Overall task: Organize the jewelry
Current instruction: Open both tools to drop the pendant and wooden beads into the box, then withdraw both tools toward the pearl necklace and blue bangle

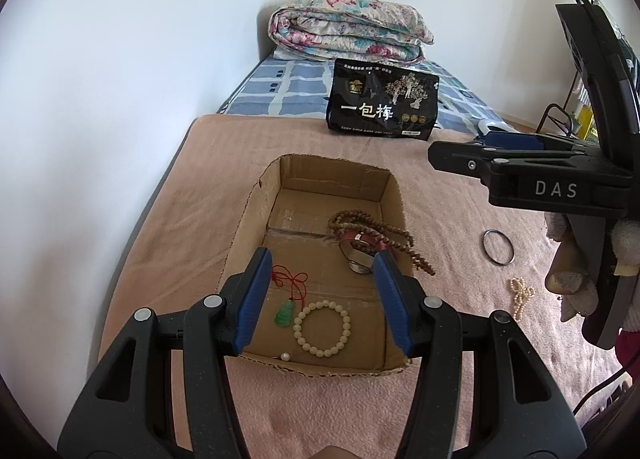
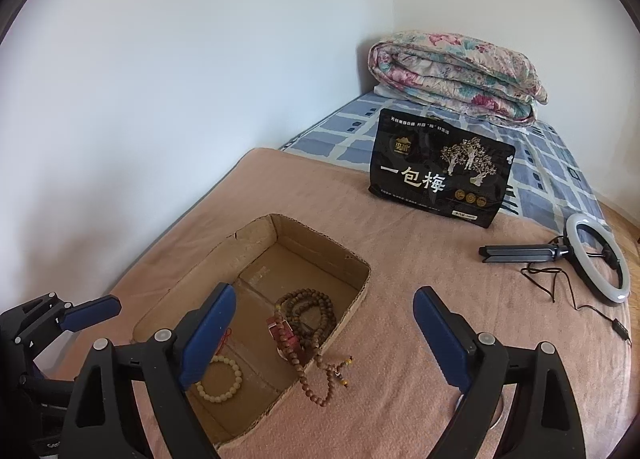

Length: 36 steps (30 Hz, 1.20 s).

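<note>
A shallow cardboard box (image 1: 256,227) (image 2: 352,271) lies on the pink blanket. Inside are a cream bead bracelet (image 1: 322,329) (image 2: 220,379), a green jade pendant on red cord (image 1: 285,315), a red-strapped watch (image 1: 358,255) (image 2: 286,335) and a brown wooden bead necklace (image 1: 360,219) (image 2: 312,303) whose tail hangs over the right wall. My left gripper (image 1: 323,259) hovers open over the box, holding nothing. My right gripper (image 2: 325,291) stands wide open above the box's right edge, also holding nothing. On the blanket to the right lie a metal bangle (image 1: 498,249) and a pearl strand (image 1: 520,295).
A black snack bag (image 1: 384,103) (image 2: 440,175) stands behind the box. A folded floral quilt (image 1: 348,27) lies at the far end of the bed. A ring light on a folded tripod (image 2: 600,259) with its cable lies at the right. A white wall runs along the left.
</note>
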{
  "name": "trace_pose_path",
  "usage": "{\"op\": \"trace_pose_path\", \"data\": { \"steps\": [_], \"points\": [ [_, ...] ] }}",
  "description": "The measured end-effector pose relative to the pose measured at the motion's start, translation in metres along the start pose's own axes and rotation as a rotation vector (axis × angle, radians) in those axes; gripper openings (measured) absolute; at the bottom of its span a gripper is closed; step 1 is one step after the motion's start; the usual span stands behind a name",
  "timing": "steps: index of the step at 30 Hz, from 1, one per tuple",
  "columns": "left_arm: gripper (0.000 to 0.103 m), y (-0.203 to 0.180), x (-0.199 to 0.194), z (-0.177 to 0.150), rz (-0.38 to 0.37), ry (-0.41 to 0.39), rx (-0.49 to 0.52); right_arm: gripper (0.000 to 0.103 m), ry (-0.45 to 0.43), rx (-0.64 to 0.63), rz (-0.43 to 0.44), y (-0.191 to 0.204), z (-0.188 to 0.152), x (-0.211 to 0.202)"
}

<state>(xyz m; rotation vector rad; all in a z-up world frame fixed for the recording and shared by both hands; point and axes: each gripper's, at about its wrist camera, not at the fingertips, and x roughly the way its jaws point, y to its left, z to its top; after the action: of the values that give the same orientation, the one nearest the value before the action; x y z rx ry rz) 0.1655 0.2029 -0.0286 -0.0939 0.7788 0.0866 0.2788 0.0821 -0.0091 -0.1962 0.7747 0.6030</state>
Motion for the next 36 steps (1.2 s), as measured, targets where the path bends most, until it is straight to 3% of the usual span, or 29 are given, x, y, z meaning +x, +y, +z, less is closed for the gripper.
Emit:
{"op": "trace_pose_path", "data": {
  "steps": [8, 10, 21, 36],
  "points": [
    [0.054, -0.015, -0.020, 0.002, -0.014, -0.023, 0.014, 0.092, -0.026, 0.001, -0.021, -0.007, -0.004, -0.032],
    [0.054, -0.022, -0.025, 0.003, -0.015, -0.033, 0.022, 0.103, -0.039, 0.005, -0.032, -0.010, -0.006, -0.042],
    [0.054, -0.064, -0.050, 0.004, -0.044, -0.077, 0.086, 0.103, -0.094, 0.018, -0.069, -0.035, -0.022, -0.097],
    [0.054, -0.119, -0.062, -0.003, -0.108, -0.084, 0.139, 0.103, -0.106, 0.062, -0.149, -0.082, -0.068, -0.152]
  ]
}}
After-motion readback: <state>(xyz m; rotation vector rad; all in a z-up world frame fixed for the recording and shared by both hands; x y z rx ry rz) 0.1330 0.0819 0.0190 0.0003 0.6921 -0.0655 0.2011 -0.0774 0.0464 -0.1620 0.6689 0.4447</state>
